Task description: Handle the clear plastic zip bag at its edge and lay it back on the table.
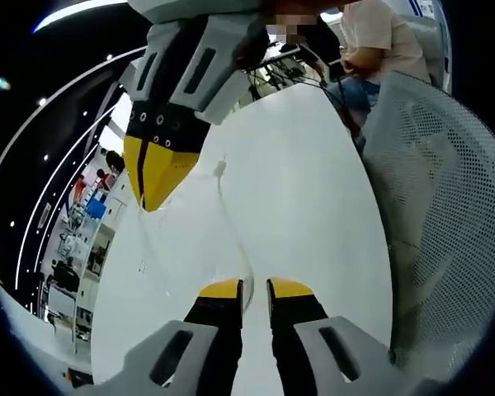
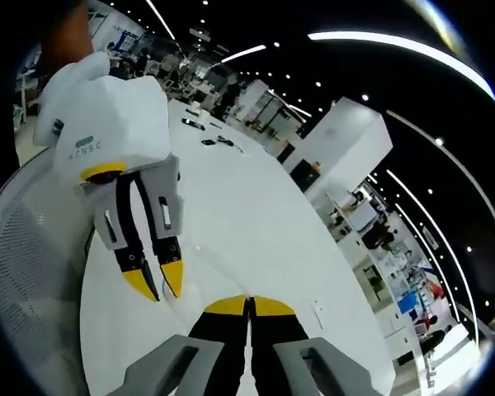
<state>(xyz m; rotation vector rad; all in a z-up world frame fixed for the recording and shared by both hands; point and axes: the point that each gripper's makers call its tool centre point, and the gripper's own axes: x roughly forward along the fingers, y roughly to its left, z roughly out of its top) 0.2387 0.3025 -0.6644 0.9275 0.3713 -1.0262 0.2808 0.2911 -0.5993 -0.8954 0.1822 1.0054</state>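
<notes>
Both your left gripper and right gripper pinch the limp, slippery bag edges; keep gripping there.

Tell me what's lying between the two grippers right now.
A stretch of the clear zip bag, over bare white table, spans from the left gripper to the right gripper in the left gripper view.

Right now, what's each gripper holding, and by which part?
Both hold the clear zip bag by its edge: the left gripper and the right gripper are each shut on the thin plastic above the white table.
</notes>
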